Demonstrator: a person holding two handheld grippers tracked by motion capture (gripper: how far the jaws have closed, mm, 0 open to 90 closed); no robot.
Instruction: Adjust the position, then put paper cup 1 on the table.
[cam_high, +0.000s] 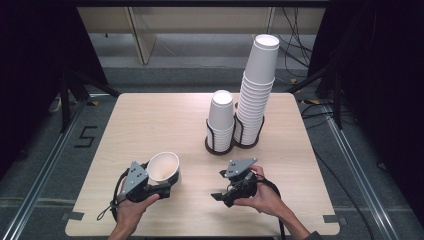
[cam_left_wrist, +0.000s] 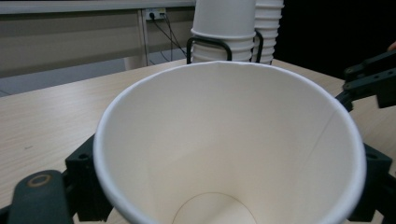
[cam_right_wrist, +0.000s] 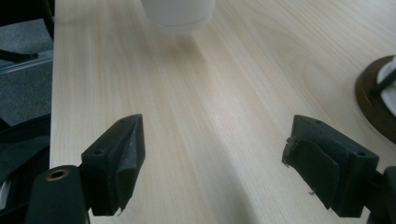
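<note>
- Where the pale wooden table (cam_high: 150, 120) comes nearest the person, the left gripper (cam_high: 167, 186) holds a single white paper cup (cam_high: 164, 167) at the front left.
- Its jaws are partly closed around the cup's lower body, one on each side, pressing on the wall.
- This cup tilts, with its open mouth turned up and toward the camera above; whether its base touches the table is hard to tell.
- From the left gripper view, the cup (cam_left_wrist: 229, 144) sits close up between the two black jaws, its white inside and round bottom on show.
- To the right, the right gripper (cam_high: 220, 186) is held low over the front middle of the table, near the cup but apart from it.
- From the right gripper view, its jaws stand wide apart with nothing between them, just bare wood.
- Farther back, a dark two-ring holder (cam_high: 220, 146) stands on the table, well apart from both grippers.
- Its left ring carries a short cup stack (cam_high: 221, 117) and its right ring a tall cup stack (cam_high: 256, 90).
</note>
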